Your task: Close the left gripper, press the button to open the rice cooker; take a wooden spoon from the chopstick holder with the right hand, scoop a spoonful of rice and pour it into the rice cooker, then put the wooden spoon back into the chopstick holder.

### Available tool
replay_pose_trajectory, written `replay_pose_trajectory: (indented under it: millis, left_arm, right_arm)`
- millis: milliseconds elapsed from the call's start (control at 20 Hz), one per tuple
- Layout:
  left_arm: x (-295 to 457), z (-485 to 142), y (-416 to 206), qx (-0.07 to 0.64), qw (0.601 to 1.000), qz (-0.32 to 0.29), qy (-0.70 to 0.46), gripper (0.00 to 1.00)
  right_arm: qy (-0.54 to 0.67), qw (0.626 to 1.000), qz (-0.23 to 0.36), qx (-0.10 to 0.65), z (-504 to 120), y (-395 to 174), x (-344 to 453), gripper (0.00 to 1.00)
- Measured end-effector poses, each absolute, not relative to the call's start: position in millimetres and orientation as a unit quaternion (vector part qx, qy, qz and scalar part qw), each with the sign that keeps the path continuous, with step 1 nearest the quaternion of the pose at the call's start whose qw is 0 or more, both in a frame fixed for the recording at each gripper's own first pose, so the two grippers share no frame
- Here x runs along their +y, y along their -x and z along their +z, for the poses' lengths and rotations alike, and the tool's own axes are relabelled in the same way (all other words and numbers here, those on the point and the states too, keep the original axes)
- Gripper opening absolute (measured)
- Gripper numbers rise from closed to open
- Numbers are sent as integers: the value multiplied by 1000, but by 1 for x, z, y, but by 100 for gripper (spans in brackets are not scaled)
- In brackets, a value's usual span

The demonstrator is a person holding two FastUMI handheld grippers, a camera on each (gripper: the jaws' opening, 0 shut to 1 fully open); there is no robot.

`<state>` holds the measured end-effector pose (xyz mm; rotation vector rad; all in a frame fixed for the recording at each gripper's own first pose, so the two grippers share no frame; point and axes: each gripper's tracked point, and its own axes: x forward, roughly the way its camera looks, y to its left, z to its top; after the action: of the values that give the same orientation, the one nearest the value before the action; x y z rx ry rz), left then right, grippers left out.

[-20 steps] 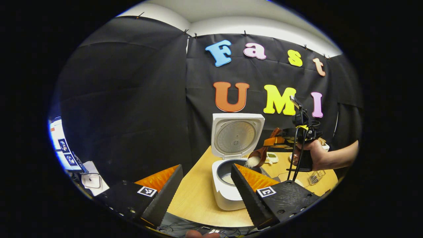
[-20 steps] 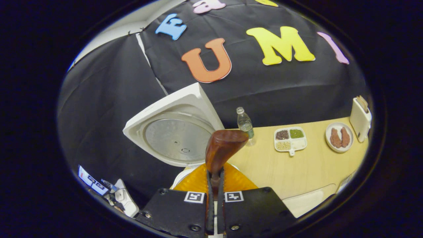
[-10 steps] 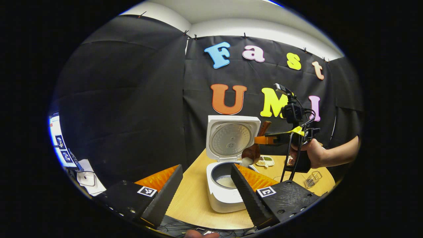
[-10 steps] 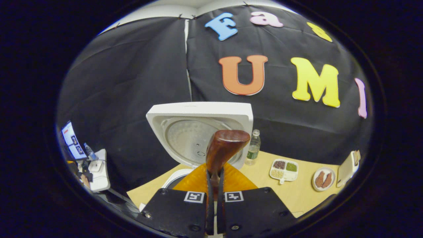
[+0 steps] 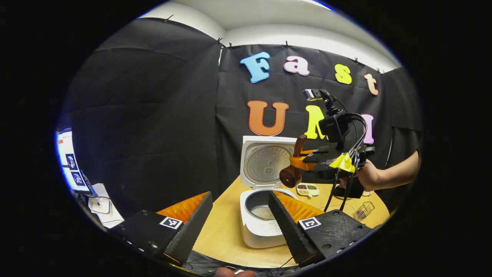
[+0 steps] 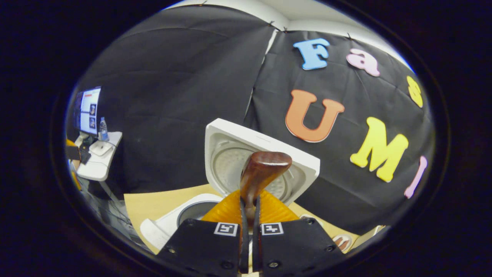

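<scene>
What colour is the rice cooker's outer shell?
White; the rice cooker shows best in the left gripper view.

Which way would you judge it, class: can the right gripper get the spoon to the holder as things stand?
Probably yes. The right gripper is shut on the spoon, raised above the cooker. The wire holder stands apart on the table, with nothing visible between.

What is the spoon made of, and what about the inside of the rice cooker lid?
The spoon looks like dark, polished wood: reddish brown with a soft shine. The inside of the rice cooker lid looks like dull silvery metal, framed in what seems smooth white plastic.
</scene>
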<state>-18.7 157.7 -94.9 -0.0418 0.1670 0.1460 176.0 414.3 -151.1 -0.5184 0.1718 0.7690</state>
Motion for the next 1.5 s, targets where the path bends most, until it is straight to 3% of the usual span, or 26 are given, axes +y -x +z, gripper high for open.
replay_pose_trajectory:
  millis: [250, 800, 1200, 1500]
  left_arm:
    - [160, -93, 18, 81, 993, 77, 25, 94]
    - [126, -85, 26, 84, 994, 58, 26, 94]
    - [64, -76, 10, 78, 997, 21, 14, 95]
    - [5, -73, 1, 77, 997, -25, 7, 95]
  right_arm:
    - [263, 881, 389, 62, -147, -160, 419, 9]
    - [104, 922, 362, 92, -100, -151, 367, 9]
    - [-20, 944, 310, 110, -63, -137, 249, 9]
    - [-88, 961, 219, 142, -81, -140, 117, 9]
